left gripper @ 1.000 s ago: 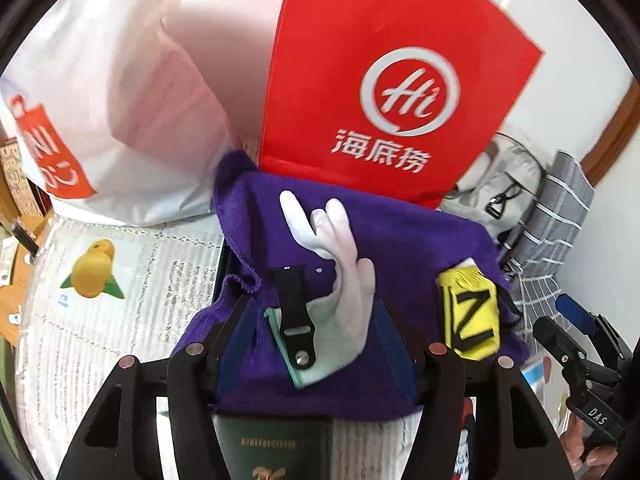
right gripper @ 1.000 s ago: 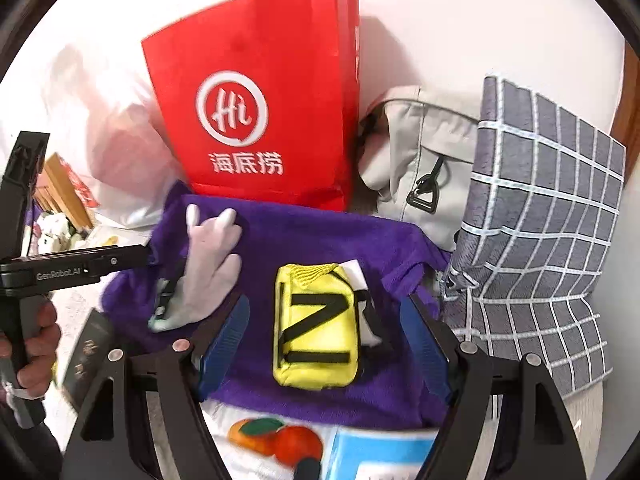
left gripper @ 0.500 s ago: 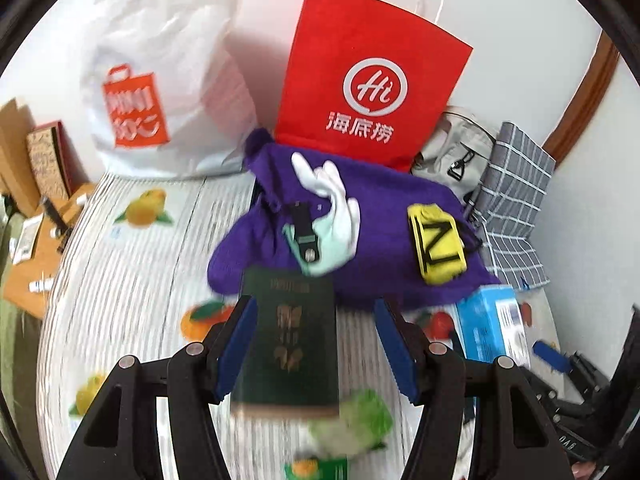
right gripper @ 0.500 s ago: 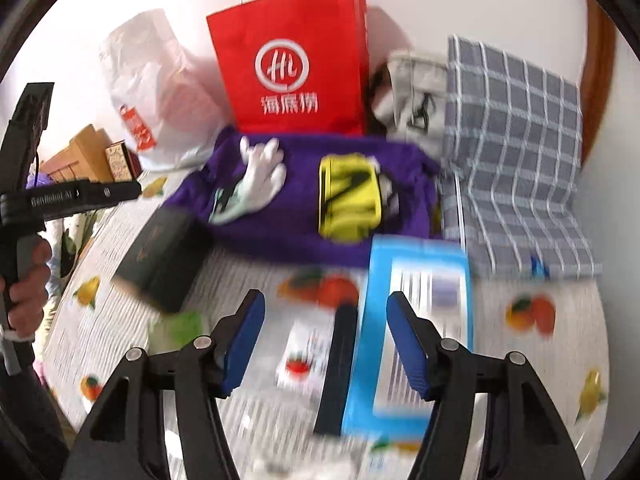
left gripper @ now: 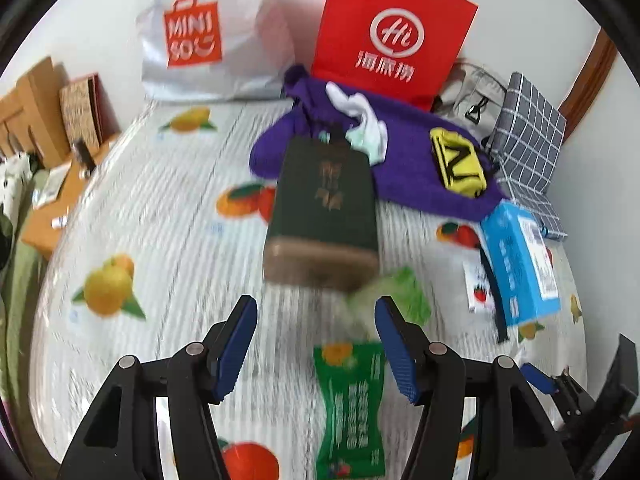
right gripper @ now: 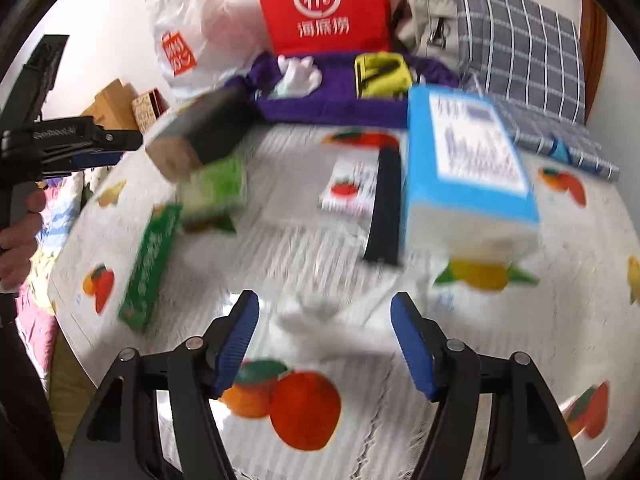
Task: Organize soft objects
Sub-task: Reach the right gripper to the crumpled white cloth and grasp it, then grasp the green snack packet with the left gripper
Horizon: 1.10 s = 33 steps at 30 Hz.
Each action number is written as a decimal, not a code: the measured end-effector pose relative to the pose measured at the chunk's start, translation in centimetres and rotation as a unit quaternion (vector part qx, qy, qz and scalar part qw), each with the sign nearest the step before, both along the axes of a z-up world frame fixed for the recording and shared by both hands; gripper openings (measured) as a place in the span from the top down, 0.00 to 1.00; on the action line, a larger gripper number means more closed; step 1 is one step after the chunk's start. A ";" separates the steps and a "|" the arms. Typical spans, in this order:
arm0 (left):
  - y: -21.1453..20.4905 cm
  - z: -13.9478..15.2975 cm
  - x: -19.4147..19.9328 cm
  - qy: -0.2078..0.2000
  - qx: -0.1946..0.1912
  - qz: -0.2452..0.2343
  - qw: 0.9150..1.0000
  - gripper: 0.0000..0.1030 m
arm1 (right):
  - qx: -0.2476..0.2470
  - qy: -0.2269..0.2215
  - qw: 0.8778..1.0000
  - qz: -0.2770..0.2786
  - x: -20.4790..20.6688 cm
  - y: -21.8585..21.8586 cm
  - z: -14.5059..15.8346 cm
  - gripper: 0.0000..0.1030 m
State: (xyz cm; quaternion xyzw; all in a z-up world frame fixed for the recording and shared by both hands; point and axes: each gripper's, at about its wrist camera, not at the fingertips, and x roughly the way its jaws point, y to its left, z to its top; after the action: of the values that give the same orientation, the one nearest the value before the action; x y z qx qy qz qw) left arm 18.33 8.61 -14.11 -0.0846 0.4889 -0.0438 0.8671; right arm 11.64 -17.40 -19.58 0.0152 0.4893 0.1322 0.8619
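A purple towel (left gripper: 416,164) lies at the back of the fruit-print table, below a red paper bag (left gripper: 392,36). A white glove (left gripper: 366,124) and a yellow pouch (left gripper: 458,162) lie on the towel. All three also show in the right wrist view: the towel (right gripper: 332,100), the glove (right gripper: 298,74) and the pouch (right gripper: 382,74). My left gripper (left gripper: 316,320) is open and empty, well in front of the towel. My right gripper (right gripper: 324,316) is open and empty over the tablecloth.
A dark green box (left gripper: 324,208) stands in front of the towel. A green packet (left gripper: 352,404), a blue box (left gripper: 520,264), a white Miniso bag (left gripper: 208,32), a grey bag (left gripper: 468,92) and a checked cloth (left gripper: 528,136) are around. Table edge at left.
Both grippers have pulled back from the purple towel toward the table's front, so more of the table shows. The glove and pouch stay on the towel.
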 end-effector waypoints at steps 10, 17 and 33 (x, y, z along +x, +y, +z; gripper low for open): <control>0.6 -2.9 -2.6 0.029 0.009 -0.001 1.000 0.42 | -0.057 -0.044 0.997 0.002 -2.0 1.2 -2.0 0.37; -0.4 -4.3 -3.9 0.040 -0.014 -0.023 0.999 0.42 | -0.065 -0.055 0.996 -0.014 -1.8 -0.1 -1.7 0.65; -5.5 -6.6 -4.7 0.026 0.081 -0.058 0.995 0.30 | -0.039 -0.054 0.996 -0.058 -2.5 -4.6 -1.8 0.69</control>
State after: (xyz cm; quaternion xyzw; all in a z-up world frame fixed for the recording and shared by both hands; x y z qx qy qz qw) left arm 13.68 3.08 -20.75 0.0137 0.5175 -0.0522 0.8540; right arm 9.12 -22.02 -21.40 0.0028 0.4453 0.0630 0.8932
